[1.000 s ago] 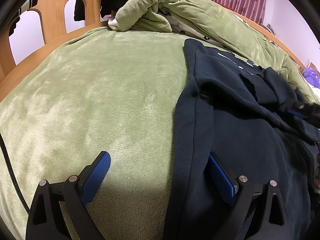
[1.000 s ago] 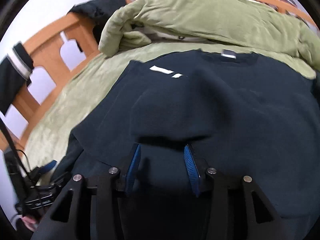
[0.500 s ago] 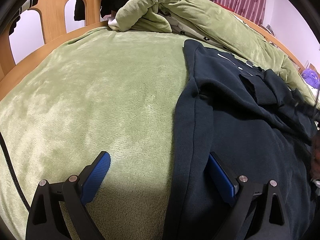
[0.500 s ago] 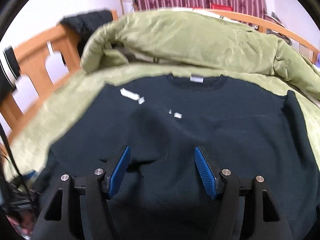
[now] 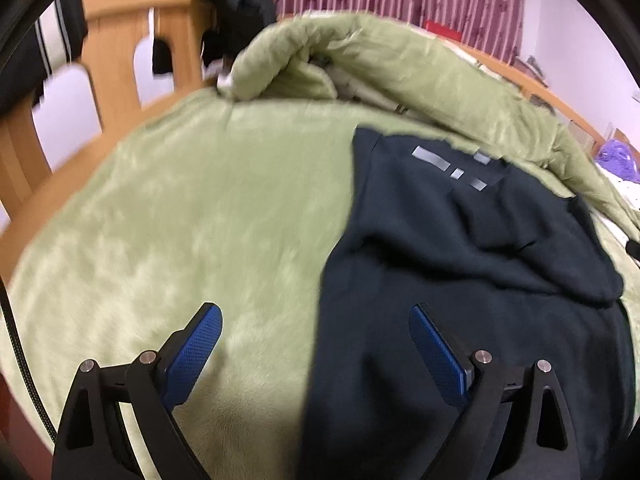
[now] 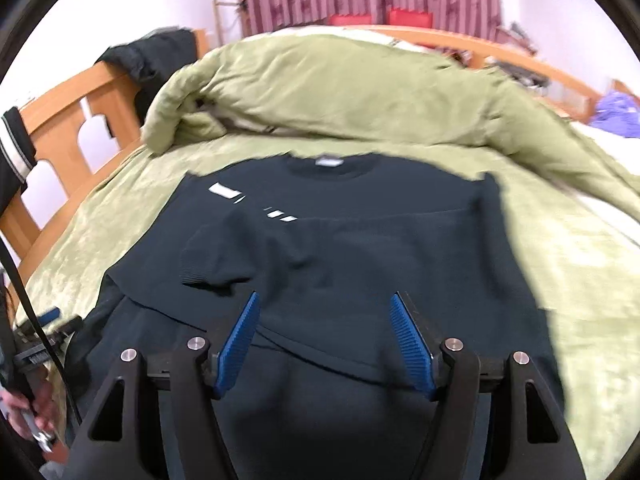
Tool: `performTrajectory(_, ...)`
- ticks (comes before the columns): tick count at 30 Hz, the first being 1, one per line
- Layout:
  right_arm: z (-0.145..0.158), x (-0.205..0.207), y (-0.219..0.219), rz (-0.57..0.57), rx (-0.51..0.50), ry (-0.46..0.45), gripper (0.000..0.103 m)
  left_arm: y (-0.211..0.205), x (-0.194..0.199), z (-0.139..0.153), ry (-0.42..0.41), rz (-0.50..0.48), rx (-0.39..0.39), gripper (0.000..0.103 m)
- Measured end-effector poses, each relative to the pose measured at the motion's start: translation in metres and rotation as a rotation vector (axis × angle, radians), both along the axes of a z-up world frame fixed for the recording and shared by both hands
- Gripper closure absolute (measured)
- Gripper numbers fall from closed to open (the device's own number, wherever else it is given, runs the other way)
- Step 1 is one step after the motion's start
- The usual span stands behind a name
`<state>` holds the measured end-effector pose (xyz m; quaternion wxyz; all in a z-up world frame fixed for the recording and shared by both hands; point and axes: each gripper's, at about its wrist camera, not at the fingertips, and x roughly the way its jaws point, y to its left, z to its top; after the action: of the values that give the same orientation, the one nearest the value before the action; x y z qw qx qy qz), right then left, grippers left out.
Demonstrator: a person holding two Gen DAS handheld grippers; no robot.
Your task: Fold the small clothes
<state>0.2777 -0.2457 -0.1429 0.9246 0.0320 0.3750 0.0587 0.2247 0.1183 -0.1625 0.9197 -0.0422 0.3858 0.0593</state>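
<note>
Sweatshirt lies spread beneath both wide-open, empty grippers, left gripper straddling its edge

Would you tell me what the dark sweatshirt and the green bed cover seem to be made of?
Dark sweatshirt: likely matte cotton-blend knit, given its ribbed cuff and soft drape. Green bed cover: probably plush fleece or velour, since its short nap shows a patchy sheen.
</note>
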Motion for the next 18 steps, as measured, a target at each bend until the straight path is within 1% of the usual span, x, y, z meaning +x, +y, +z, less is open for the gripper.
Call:
performTrajectory(2,0.011,-0.019,-0.020,-0.026,0.016,-0.020,0.032,-0.015,-0.003,0.022,-0.019,-0.016,0.032,0.009)
performTrajectory(5,0.021,-0.037,-0.042,-0.051,0.043,-0.024,0.032,-0.041,-0.007,0.050,-0.031,-0.052,0.065,0.009)
performTrajectory(9,0.032,-0.051,-0.068,-0.100,0.056,-0.031,0.032,-0.071,-0.011,0.074,-0.055,-0.059,0.074,0.009)
performTrajectory(13,0.035,-0.052,-0.083,-0.095,0.081,-0.043,0.032,-0.100,-0.011,0.084,-0.064,-0.070,0.084,0.009)
performTrajectory(16,0.031,-0.045,-0.089,-0.096,0.084,-0.036,0.032,-0.119,-0.010,0.082,-0.069,-0.080,0.103,0.009)
performTrajectory(18,0.026,-0.037,-0.092,-0.097,0.081,-0.023,0.032,-0.126,-0.008,0.079,-0.070,-0.088,0.090,0.009)
